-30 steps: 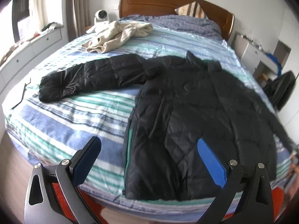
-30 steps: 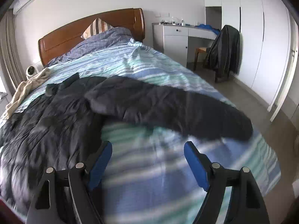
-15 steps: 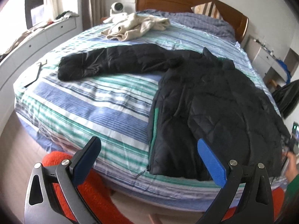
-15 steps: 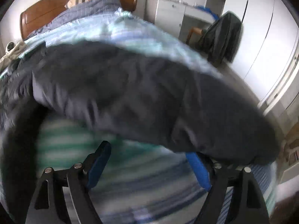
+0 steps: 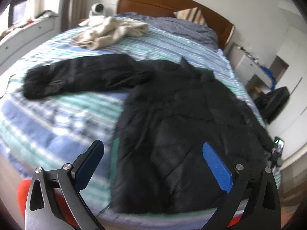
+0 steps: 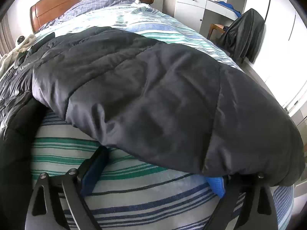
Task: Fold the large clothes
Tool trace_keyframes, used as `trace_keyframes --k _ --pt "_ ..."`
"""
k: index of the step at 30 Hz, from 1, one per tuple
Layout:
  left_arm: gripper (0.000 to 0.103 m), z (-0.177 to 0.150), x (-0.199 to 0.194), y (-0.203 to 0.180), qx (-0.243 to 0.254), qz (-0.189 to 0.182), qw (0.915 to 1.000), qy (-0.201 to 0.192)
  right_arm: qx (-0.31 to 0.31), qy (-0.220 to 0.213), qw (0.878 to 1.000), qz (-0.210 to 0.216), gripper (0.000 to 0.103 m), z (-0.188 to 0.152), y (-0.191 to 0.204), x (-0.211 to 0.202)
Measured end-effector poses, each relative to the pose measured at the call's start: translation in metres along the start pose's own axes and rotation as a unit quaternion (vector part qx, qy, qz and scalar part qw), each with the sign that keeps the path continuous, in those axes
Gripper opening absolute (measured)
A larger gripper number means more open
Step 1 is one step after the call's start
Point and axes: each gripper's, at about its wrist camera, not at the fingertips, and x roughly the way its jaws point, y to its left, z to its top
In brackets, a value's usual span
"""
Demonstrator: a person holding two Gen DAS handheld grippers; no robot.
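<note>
Folding this black puffer jacket (image 5: 172, 126) well starts with reading how it lies on the striped bed (image 5: 57, 115): the body is spread flat toward the near right, one sleeve (image 5: 80, 76) stretches out to the left, and the other sleeve (image 6: 153, 95) runs to the right edge, its cuff end close to the corner of the bed.

The step in hand looks like gathering that right sleeve to bring it across the body. The right gripper (image 6: 153, 172) sits low at the sleeve's near edge; its jaws have just been opening and stand wide apart, the left pad (image 6: 94, 170) bare over the sheet and the right pad (image 6: 216, 186) tucked just under the cuff, with nothing clamped. A good grip would take the padded cuff deep between the pads, without catching the sheet, since slick quilted fabric is likely to slip from a shallow pinch.

The left gripper (image 5: 153, 164) hovers above the jacket's near hem, jaws wide apart and empty. It would do best to pin the body there so the jacket does not slide as the sleeve is drawn over.

A beige garment (image 5: 109, 32) lies far up the bed, well apart.
</note>
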Motion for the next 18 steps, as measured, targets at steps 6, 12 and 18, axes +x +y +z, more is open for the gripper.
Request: trace_keyframes --k 6,12,18 --pt "0.102 0.042 0.027 -0.012 -0.014 0.014 0.9998 0.002 0.000 0.000 1.000 0.000 0.095 0.000 0.000 0.000" --pt "0.102 0.059 0.026 -0.001 -0.013 0.044 0.9989 -0.007 0.000 0.000 1.000 0.000 0.095 0.001 0.000 0.000" --pt "0.102 0.056 0.023 -0.004 -0.023 0.024 0.9995 -0.004 0.000 0.000 1.000 0.000 0.095 0.000 0.000 0.000"
